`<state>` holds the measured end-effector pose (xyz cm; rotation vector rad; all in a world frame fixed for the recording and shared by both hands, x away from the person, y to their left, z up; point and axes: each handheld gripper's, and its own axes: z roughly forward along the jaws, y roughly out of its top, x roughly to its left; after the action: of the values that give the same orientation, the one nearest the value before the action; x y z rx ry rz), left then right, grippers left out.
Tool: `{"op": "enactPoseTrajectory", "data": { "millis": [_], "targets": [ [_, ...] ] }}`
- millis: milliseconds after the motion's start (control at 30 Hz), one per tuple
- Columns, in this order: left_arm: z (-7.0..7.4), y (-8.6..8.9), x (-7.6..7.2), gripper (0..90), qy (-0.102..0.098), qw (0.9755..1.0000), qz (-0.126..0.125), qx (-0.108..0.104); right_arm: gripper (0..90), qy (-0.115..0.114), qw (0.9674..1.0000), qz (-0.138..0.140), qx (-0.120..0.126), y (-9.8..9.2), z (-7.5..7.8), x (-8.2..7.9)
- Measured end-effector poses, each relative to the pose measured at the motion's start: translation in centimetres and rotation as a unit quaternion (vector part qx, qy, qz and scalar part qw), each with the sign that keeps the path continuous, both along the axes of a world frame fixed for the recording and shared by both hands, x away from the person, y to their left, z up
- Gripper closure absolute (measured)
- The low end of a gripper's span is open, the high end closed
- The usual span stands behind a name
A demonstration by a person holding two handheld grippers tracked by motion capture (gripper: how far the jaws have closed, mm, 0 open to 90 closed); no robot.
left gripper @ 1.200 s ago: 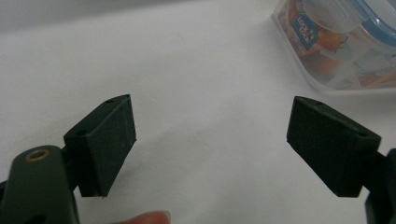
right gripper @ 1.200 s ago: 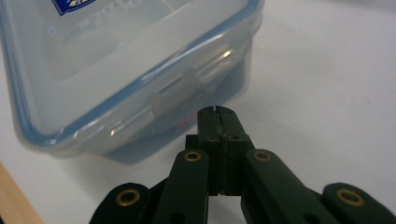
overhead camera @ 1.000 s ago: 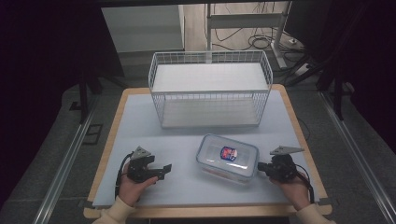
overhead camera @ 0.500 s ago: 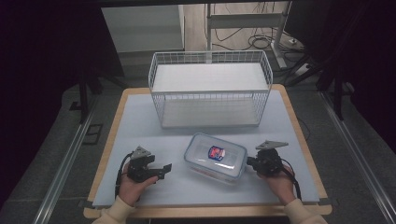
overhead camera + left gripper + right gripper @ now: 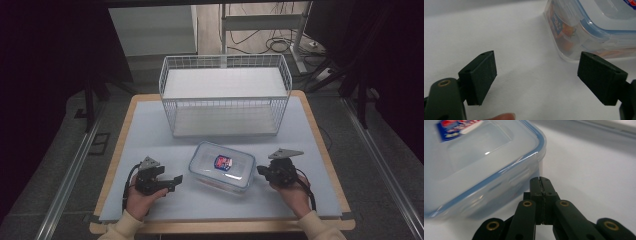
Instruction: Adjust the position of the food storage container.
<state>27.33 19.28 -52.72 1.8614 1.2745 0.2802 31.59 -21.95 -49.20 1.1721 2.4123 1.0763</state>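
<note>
A clear plastic container (image 5: pixel 222 166) with a blue-rimmed lid and a red and blue label lies flat on the mat near the front of the table. My right gripper (image 5: pixel 260 171) is shut with nothing in it, and its tips sit right at the container's right side. In the right gripper view the closed tips (image 5: pixel 539 180) meet the container (image 5: pixel 481 157) just below its lid corner. My left gripper (image 5: pixel 176 181) rests open a short way left of the container. The left gripper view has its jaws (image 5: pixel 536 75) spread wide over bare mat, with the container (image 5: pixel 594 27) beyond the right jaw.
A white wire basket (image 5: pixel 225 107) stands behind the container at the back of the table. The pale mat (image 5: pixel 150 130) covers a wooden-edged table. Dark floor, rails and cables surround it.
My right gripper has moved left, and the container has slid left along with it, toward the left gripper. The left gripper has stayed where it was.
</note>
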Motion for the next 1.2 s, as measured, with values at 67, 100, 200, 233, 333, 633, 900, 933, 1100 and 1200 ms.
{"op": "enactPoseTrajectory", "data": {
  "millis": [67,100,200,233,333,633,900,933,1100,1200],
  "targets": [
    [0.0,0.0,0.0,15.8,0.000,1.0000,0.002,-0.001,89.4,-0.005,0.9998,0.017,0.007,-0.5,0.9,-1.4],
    [-0.1,0.1,0.1,15.8,0.001,1.0000,0.003,-0.002,89.4,-0.006,0.9997,0.024,0.009,-0.6,1.2,-2.0],
    [-0.1,0.1,0.1,15.8,0.002,1.0000,0.005,-0.002,89.4,-0.005,0.9982,0.054,0.025,-0.8,2.3,-4.3],
    [0.0,0.1,0.1,15.8,0.002,1.0000,0.005,-0.002,89.4,-0.005,0.9976,0.062,0.028,-0.7,2.5,-4.9],
    [0.0,0.0,0.2,15.8,0.002,1.0000,0.003,0.001,89.4,0.006,0.9947,0.097,0.035,0.0,2.6,-6.6],
    [-0.1,0.0,0.2,15.7,0.005,0.9999,0.009,-0.005,89.4,0.030,0.9868,0.159,0.015,4.4,0.5,-7.3],
    [-0.3,0.2,0.3,14.8,0.012,0.9998,0.011,-0.009,89.4,0.031,0.9894,0.142,0.008,4.7,-0.3,-5.8],
    [-0.3,0.2,0.3,14.8,0.013,0.9998,0.010,-0.009,89.4,0.029,0.9897,0.140,0.007,4.6,-0.3,-5.7],
    [-0.3,0.2,0.3,14.7,0.012,0.9998,0.010,-0.009,89.4,0.029,0.9898,0.139,0.005,4.5,-0.2,-5.6],
    [-0.3,0.2,0.3,14.7,0.014,0.9998,0.010,-0.011,89.4,0.028,0.9909,0.132,0.002,4.2,-0.2,-5.3]
  ]
}}
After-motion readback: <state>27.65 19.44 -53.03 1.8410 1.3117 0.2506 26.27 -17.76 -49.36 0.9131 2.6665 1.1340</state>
